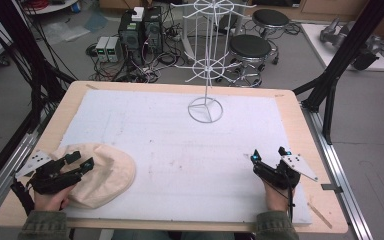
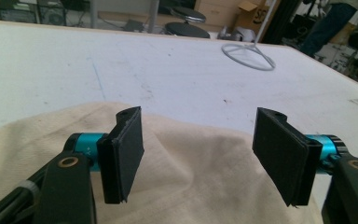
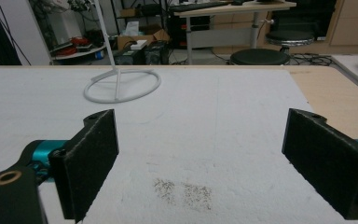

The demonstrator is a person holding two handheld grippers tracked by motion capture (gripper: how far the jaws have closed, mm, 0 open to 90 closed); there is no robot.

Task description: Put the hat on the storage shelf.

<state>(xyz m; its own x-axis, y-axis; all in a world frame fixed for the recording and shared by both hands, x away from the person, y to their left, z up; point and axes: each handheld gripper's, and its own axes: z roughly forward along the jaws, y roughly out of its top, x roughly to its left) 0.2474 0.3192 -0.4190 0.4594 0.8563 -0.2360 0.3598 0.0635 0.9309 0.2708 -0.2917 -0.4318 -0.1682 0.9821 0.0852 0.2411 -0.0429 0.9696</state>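
Nearby, left tongs (image 1: 80, 161) over cream cloth (image 1: 107, 172)

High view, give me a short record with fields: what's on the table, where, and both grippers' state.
surface: white sheet on wooden table
hat: beige, near left corner, lying flat
rack: white wire, far centre, round base on the sheet
left gripper: open, over the hat
right gripper: open, over bare sheet, near right
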